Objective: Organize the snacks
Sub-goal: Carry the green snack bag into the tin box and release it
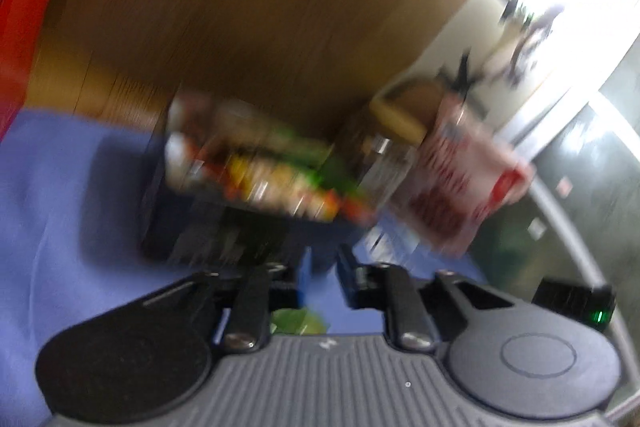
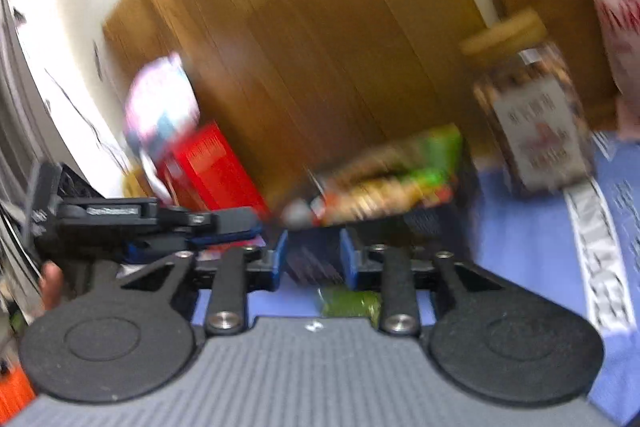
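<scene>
My biggest landmark is the wooden panel [image 2: 312,39], filling twelve o'clock in both wrist views. Under it runs the blue cloth [image 1: 60,207] that everything stands on. The black basket [image 2: 432,215] of mixed snack packets sits dead centre, just beyond my right tongs [image 2: 313,261]. At one o'clock of the basket a jar [image 2: 536,119] with a pale lid stands upright on the cloth. Past it, at two o'clock, is a pink-and-red bag [image 2: 612,7]. A red box [image 2: 216,167] leans at the basket's ten o'clock, with a pale pink-and-blue packet [image 2: 162,103] above it.

Both views are smeared, so I read the grips cautiously. My left tongs [image 1: 318,285] stand parted with nothing between the pads. My right tongs are parted too, and whether they pinch the dark basket edge showing in the gap I cannot tell. A green packet [image 2: 348,303] lies on the cloth right under them, at six o'clock.

I judge the step is fetching the next loose snack for the basket. To do it well I should slow my hands until the view steadies. Then I should line one pair squarely over the green packet and close on its middle, not a corner.
</scene>
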The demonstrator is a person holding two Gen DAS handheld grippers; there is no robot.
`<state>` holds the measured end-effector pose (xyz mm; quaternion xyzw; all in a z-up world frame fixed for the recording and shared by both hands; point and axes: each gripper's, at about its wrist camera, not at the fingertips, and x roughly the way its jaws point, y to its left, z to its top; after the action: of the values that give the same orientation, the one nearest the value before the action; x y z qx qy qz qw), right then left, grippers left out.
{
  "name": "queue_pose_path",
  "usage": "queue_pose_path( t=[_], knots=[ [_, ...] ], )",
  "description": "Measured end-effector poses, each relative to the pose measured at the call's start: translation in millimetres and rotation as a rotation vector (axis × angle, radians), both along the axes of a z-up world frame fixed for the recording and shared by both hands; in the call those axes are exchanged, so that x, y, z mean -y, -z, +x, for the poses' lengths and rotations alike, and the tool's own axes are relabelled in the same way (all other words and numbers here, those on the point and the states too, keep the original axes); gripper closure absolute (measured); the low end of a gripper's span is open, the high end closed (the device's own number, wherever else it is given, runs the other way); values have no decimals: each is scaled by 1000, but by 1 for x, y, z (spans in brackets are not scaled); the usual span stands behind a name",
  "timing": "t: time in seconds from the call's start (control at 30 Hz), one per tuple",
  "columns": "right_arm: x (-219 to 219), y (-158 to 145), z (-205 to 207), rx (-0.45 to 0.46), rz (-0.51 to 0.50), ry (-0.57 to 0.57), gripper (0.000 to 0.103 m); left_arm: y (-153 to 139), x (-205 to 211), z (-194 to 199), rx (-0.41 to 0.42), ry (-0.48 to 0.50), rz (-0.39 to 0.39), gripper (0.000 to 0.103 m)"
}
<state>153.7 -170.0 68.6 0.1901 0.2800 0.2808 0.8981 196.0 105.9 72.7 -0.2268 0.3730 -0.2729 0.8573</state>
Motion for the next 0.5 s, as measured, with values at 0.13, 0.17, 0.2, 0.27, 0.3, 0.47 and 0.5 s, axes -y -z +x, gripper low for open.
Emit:
queue_pose_path(
  t=[0.13,0.17,0.2,0.27,0.3,0.47,0.5],
  knots=[
    [0,32,10,-138,-27,18,59,29,-3,6,-88,-24,34,49],
    [-2,35,11,-148,-39,13,58,34,-3,11,-109,-29,14,49],
    [-7,36,10,-147,-61,6,51,39,-3,16,-126,-32,-13,49],
    [-18,38,13,-140,-113,-22,40,49,3,26,-168,-34,-42,46],
    [-24,39,13,-124,-127,-40,40,58,7,31,-213,-35,-57,53],
    [-50,41,23,-66,-200,-116,39,74,26,30,-212,-45,-81,83],
    [-57,40,20,-44,-236,-110,41,75,23,30,-218,-57,-88,84]
  ],
)
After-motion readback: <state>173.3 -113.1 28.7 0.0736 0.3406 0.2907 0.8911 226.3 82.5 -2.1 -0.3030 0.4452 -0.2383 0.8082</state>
